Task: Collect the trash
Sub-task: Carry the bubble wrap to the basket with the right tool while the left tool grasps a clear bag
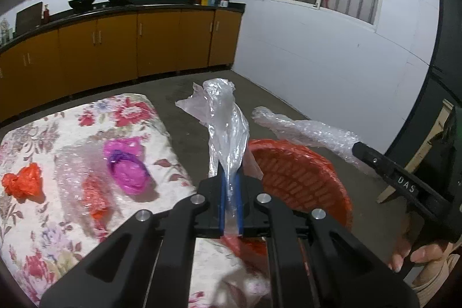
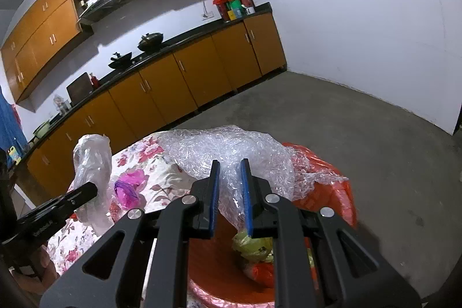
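Observation:
My left gripper (image 1: 230, 181) is shut on a clear plastic bag (image 1: 226, 117) and holds it up beside the red basket (image 1: 300, 178). My right gripper (image 2: 230, 166) holds a sheet of bubble wrap (image 2: 231, 152) between its blue pads, over the red basket (image 2: 340, 192); the jaws stand a little apart around it. In the left wrist view the right gripper (image 1: 358, 147) shows with the bubble wrap (image 1: 306, 129) above the basket. Yellow and orange trash (image 2: 254, 247) lies inside the basket. On the floral cloth (image 1: 43, 134) lie an orange bag (image 1: 24, 182), a purple bag (image 1: 127, 163) and bubble wrap (image 1: 75, 163).
Orange kitchen cabinets (image 1: 115, 48) with a black counter run along the back wall. Bare concrete floor (image 2: 346, 117) lies to the right, up to a white wall. A wooden frame (image 1: 415, 158) stands at the right edge.

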A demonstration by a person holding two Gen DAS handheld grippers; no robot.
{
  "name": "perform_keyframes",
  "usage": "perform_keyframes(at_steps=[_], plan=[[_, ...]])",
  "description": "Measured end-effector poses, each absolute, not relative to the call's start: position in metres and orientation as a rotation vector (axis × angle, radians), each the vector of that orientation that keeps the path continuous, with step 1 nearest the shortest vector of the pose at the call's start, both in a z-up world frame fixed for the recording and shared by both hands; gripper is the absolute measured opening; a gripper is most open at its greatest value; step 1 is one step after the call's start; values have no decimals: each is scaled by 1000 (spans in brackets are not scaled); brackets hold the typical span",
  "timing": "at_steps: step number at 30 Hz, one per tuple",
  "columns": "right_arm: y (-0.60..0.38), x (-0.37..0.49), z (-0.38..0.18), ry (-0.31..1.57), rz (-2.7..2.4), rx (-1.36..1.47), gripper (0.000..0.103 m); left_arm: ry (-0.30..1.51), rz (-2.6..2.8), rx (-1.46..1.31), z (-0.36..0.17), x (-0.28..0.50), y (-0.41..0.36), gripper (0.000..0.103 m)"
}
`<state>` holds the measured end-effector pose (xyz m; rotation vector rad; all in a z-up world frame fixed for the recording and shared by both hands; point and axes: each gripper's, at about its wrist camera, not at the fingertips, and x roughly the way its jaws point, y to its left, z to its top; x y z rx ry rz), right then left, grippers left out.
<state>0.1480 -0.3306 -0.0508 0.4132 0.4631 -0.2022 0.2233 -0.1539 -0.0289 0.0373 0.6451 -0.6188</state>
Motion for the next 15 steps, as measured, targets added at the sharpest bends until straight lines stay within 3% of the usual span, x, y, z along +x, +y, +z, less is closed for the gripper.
perform_keyframes(at_steps=[11, 15], plan=[[-345, 141, -62, 490, -223, 448, 15, 693, -696, 43, -47, 221, -192, 8], [-345, 142, -67, 505, -215, 458, 21, 722, -710, 40, -59, 223, -202, 11]])
